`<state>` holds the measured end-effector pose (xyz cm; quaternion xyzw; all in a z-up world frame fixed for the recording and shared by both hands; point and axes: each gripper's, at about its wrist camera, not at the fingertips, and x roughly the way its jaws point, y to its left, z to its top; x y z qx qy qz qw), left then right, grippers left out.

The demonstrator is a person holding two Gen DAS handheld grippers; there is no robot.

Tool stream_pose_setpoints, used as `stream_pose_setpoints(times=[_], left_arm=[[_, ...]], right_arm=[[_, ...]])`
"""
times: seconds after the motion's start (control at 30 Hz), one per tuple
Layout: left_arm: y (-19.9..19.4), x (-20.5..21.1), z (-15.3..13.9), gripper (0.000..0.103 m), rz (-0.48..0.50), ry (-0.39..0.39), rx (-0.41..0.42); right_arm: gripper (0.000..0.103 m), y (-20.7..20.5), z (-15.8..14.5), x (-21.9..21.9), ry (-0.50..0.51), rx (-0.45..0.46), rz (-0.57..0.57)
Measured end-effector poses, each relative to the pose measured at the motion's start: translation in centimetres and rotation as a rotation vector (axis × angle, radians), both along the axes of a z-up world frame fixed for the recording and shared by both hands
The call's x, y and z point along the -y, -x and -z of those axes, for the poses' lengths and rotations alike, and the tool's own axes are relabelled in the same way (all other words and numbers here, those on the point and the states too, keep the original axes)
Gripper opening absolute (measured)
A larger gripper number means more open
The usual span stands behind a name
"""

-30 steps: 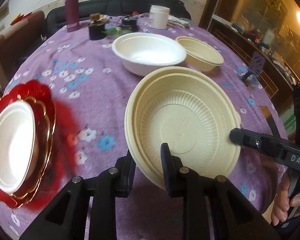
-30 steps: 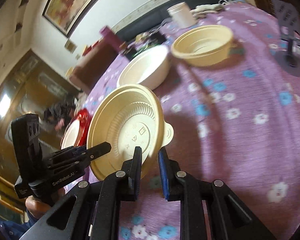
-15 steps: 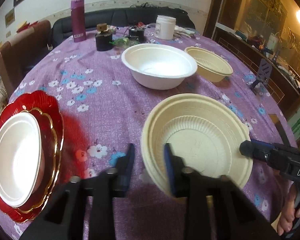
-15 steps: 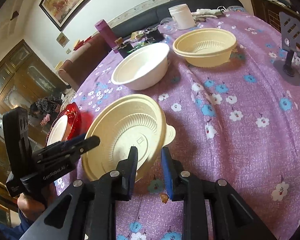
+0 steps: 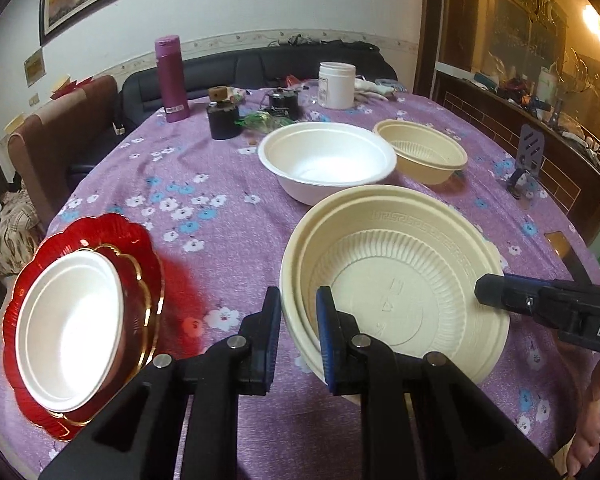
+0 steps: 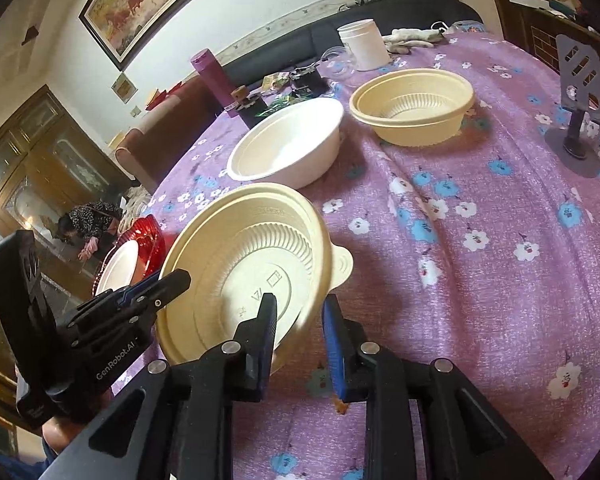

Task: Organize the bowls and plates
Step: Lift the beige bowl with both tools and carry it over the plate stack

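Cream bowl (image 5: pixel 396 280) lowered, levelled since earlier; both hand-held grippers straddle rim.

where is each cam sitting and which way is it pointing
Left wrist: on the left gripper, looking down across the table; its jaws straddle the near rim of the cream bowl; the right gripper and a hand show at right.
Right wrist: on the right gripper, angled down; the left gripper shows at left.
Shared: the cream bowl, white bowl, red plate.
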<state>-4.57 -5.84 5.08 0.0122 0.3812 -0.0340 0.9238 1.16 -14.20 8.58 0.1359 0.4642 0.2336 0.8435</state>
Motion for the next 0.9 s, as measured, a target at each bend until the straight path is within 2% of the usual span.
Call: stream_pose_setpoints(times=[0.4, 0.6, 0.9], left_arm=[[1.2, -2.6, -0.9, 0.017, -0.047, 0.007, 0.047], [2.1, -4.5, -2.4, 0.018, -0.084, 0.023, 0.085], [4.7, -10.0, -5.2, 0.023, -0.189, 0.029, 0.157]], right_arm=[[0.026, -0.1, -1.8, -2.9, 0.005, 0.04, -0.03], [0.026, -0.3, -3.2, -4.5, -0.007, 0.057, -0.056], [0.026, -1.1, -5.5, -9.6, -0.08, 0.054, -0.154]])
